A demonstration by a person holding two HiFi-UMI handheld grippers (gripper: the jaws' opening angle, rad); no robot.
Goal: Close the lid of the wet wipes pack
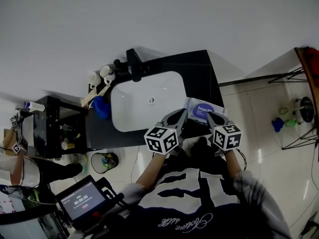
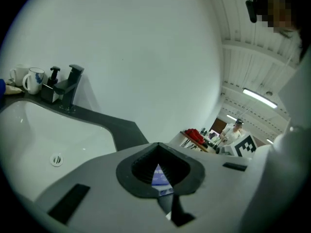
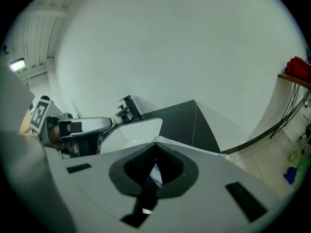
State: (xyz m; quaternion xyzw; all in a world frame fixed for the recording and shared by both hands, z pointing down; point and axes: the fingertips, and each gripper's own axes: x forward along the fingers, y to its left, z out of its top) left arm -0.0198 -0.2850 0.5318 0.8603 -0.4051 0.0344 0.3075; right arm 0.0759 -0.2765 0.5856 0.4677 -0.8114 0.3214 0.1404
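The wet wipes pack (image 1: 203, 110), white with a purple label, lies on the black counter (image 1: 199, 68) just right of the white basin (image 1: 149, 101). I cannot tell how its lid stands. My left gripper (image 1: 182, 114) rests at the pack's near left edge and my right gripper (image 1: 211, 116) at its near right side. In the left gripper view the left gripper (image 2: 158, 146) has its jaws together, and a sliver of the pack (image 2: 159, 177) shows through the gap behind them. The right gripper (image 3: 155, 144) is likewise shut, with the pack (image 3: 156, 174) showing below.
A black faucet (image 1: 134, 63) stands at the basin's far edge, with white cups (image 1: 99, 74) and a blue item (image 1: 101, 107) to its left. A dark shelf unit (image 1: 55, 128) and a bin (image 1: 103, 161) are at the left. White wall lies beyond the counter.
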